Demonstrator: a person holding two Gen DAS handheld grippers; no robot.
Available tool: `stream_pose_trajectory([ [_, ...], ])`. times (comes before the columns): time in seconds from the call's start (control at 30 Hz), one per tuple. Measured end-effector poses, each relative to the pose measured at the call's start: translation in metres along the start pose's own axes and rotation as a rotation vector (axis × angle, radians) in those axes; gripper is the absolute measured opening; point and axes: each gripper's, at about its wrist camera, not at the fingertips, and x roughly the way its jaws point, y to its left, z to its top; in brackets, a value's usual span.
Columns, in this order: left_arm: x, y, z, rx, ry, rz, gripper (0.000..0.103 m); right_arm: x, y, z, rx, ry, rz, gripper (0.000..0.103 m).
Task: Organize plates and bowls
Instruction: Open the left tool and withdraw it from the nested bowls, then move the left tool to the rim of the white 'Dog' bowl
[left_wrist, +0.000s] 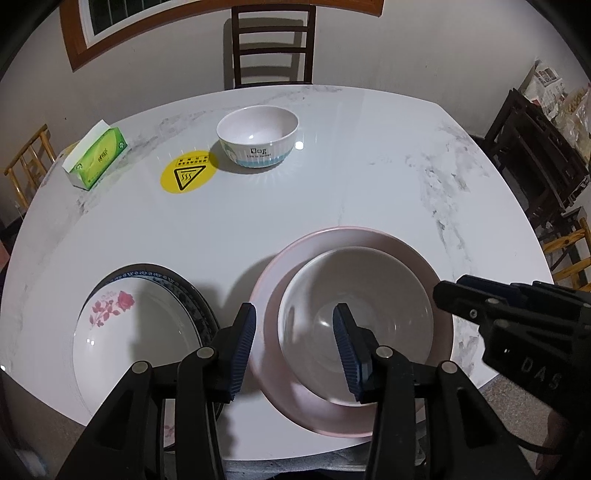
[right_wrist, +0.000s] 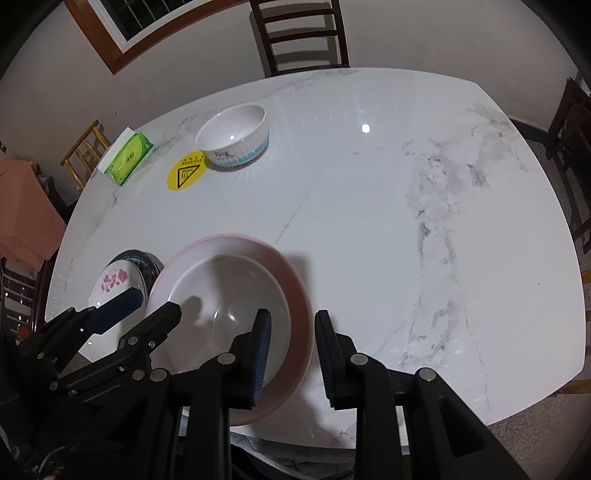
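Left wrist view: left tool (left_wrist: 294, 350) at lower centre, pointed steeply down, jaws at a middling gap. One pad (left_wrist: 242, 347) just outside the left rim of the pink plate (left_wrist: 439, 280), the other inside the plain white bowl (left_wrist: 354, 317). No pad seen pressing on either rim, so nothing gripped.

Plain white bowl nested upright in the pink plate, both on the white marbled bench (left_wrist: 369, 166) at lower centre of the frame, near the front edge. At lower left, just beside the pink plate, a rose-printed plate (left_wrist: 125, 332) stacked on a blue-patterned plate (left_wrist: 192, 291).

Right wrist view: right tool (right_wrist: 291, 350) at lower centre, jaws narrow, straddling the right rims of bowl and plate, one pad inside the bowl, the other outside the plate. Hard to tell whether the pads press on the rims.

At upper centre of the left wrist frame, well apart from the stack, a ribbed bowl with blue print (left_wrist: 257, 136), upright. Touching its left side, a round yellow warning sticker (left_wrist: 188, 171); further left, a green tissue box (left_wrist: 98, 157). Beyond the far edge, a dark wooden chair (left_wrist: 273, 44).
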Motion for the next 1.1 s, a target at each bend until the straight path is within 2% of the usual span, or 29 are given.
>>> stream_pose_trajectory([
  [0.27, -0.006, -0.002, 0.003, 0.028, -0.045, 0.048, 0.040, -0.003, 0.000, 0.011, -0.037, -0.043, 0.005, 0.025],
  [0.57, -0.005, 0.002, 0.012, 0.034, -0.061, 0.062, 0.042, 0.002, -0.003, 0.034, -0.042, -0.072, 0.021, 0.025],
  [0.9, 0.004, 0.023, 0.031, -0.006, -0.070, 0.083, 0.043, 0.020, -0.003, 0.066, -0.051, -0.085, 0.054, 0.025],
  [1.1, 0.014, 0.040, 0.048, -0.027, -0.082, 0.141, 0.043, 0.034, 0.000, 0.086, -0.073, -0.088, 0.078, 0.025],
])
